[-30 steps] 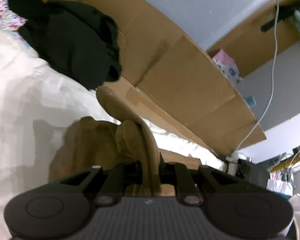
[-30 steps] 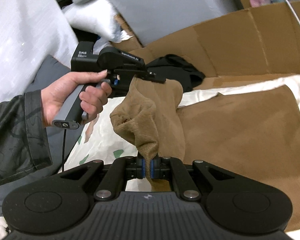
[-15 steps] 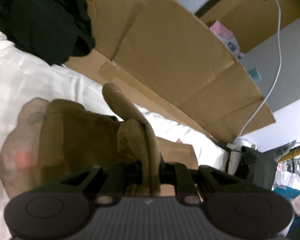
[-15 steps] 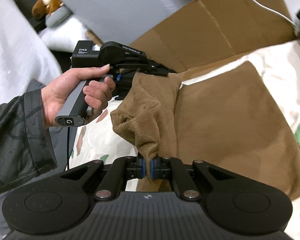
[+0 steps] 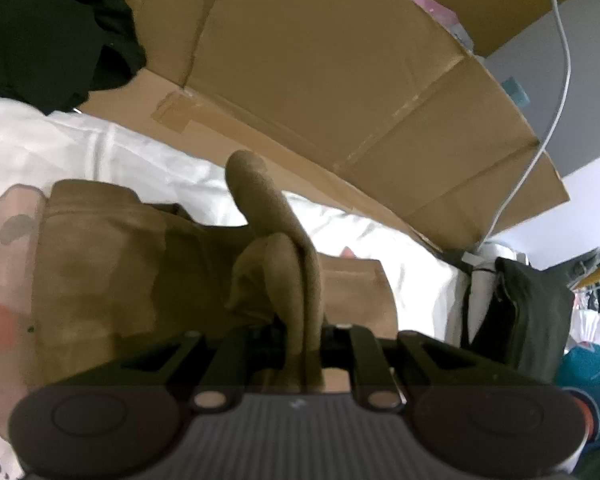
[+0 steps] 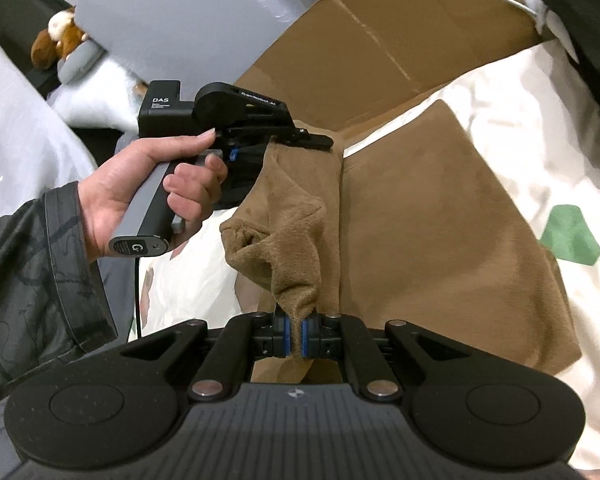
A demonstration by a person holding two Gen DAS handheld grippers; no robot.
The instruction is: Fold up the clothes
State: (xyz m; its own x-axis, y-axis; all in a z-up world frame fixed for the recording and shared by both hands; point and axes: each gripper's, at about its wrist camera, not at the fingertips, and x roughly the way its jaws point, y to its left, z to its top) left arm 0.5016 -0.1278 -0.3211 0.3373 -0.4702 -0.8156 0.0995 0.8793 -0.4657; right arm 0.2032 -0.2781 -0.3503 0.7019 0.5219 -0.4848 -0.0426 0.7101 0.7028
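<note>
A brown fleece garment (image 6: 440,232) lies spread on a white patterned bedsheet (image 6: 540,128). My right gripper (image 6: 294,338) is shut on one bunched corner of it, blue pads pinching the cloth. My left gripper (image 6: 300,142), held by a hand (image 6: 148,184), is shut on the other corner, so the lifted edge hangs between the two over the flat part. In the left wrist view the brown garment (image 5: 112,264) rises in a fold through the left gripper (image 5: 304,344), whose pads are hidden by cloth.
Flattened cardboard (image 5: 340,80) stands along the bed's far side, with a dark garment (image 5: 48,28) piled at its left end. A white cable (image 5: 556,80) hangs by the grey wall. A plush toy (image 6: 60,40) sits on pillows beyond the hand. A dark sleeve (image 6: 32,280) is at left.
Both grippers have carried the held brown edge across and lower over the flat part of the garment. More of the spread cloth now lies below them; the dark garment has slid toward the left view's corner.
</note>
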